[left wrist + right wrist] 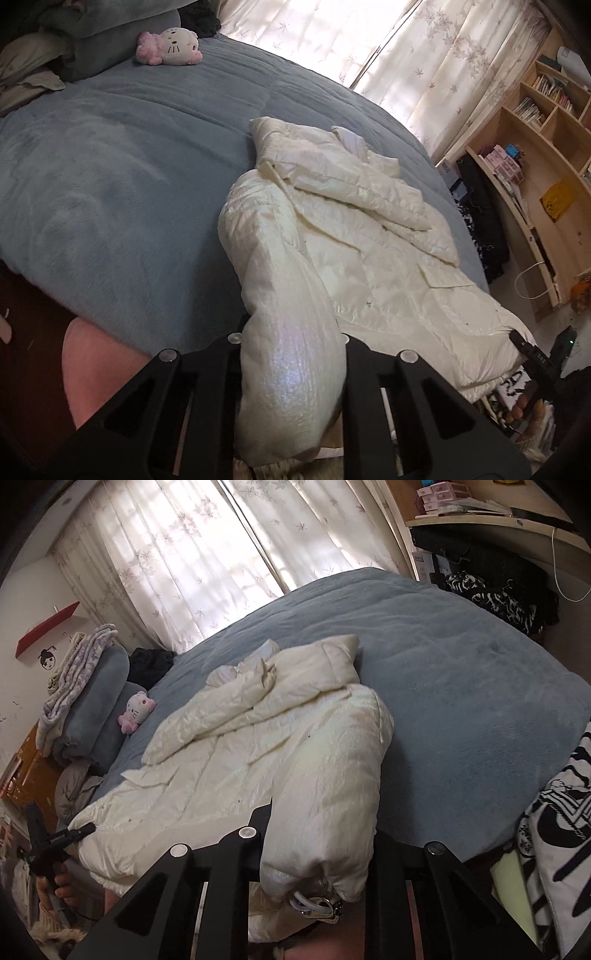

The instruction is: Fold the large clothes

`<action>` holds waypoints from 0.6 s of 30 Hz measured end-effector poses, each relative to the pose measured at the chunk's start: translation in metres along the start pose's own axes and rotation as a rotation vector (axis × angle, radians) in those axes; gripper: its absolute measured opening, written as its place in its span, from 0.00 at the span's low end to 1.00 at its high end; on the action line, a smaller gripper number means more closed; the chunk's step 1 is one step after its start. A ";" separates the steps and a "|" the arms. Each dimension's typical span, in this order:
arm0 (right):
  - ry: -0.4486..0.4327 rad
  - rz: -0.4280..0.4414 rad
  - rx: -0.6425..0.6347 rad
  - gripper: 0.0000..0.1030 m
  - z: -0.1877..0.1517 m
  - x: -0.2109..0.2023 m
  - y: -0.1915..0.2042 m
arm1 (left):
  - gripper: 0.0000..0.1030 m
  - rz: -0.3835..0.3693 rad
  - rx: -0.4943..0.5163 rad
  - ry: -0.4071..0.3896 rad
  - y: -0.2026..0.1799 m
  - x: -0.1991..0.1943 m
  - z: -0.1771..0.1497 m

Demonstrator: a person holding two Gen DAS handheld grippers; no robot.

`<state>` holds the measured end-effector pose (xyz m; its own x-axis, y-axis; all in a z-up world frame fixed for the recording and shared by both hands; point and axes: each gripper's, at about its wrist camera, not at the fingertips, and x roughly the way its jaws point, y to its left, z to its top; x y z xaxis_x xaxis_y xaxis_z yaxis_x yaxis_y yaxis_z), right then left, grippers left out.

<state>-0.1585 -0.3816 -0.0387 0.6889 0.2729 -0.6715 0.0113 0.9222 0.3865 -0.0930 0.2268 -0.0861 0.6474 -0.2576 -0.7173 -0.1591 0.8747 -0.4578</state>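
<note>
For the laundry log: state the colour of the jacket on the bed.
Cream white jacket, slightly pearly sheen; right wrist view shows it best.

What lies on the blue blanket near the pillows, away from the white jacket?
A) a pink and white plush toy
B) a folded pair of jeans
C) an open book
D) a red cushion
A: a pink and white plush toy lies on the blue blanket beside the pillows.

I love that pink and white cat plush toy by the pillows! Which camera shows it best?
The left wrist view: the pink and white cat plush toy lies unobstructed, face clearly visible. In the right wrist view it is smaller, tucked against a blue pillow.
</note>
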 end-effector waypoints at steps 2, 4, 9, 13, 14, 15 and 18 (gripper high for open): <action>-0.014 0.019 0.022 0.19 0.010 -0.005 0.002 | 0.10 -0.018 -0.023 0.007 0.003 -0.013 0.002; -0.024 0.039 0.058 0.19 0.019 -0.009 0.002 | 0.10 -0.035 -0.052 0.012 0.010 -0.024 0.005; -0.026 0.061 0.152 0.19 0.041 0.003 -0.004 | 0.10 -0.107 -0.163 0.027 0.018 -0.016 0.029; -0.017 0.073 0.202 0.19 0.077 0.025 -0.007 | 0.10 -0.169 -0.219 0.022 0.013 0.000 0.061; -0.018 0.073 0.204 0.19 0.085 0.030 -0.007 | 0.10 -0.179 -0.222 0.016 0.010 0.004 0.072; -0.022 0.075 0.205 0.19 0.098 0.038 -0.005 | 0.10 -0.184 -0.224 0.010 0.006 0.008 0.080; -0.034 0.078 0.200 0.19 0.130 0.061 0.000 | 0.11 -0.196 -0.230 -0.011 -0.005 0.024 0.116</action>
<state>-0.0225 -0.4005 0.0027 0.7175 0.3284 -0.6143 0.0985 0.8252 0.5562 0.0092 0.2636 -0.0399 0.6903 -0.4067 -0.5984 -0.1939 0.6928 -0.6946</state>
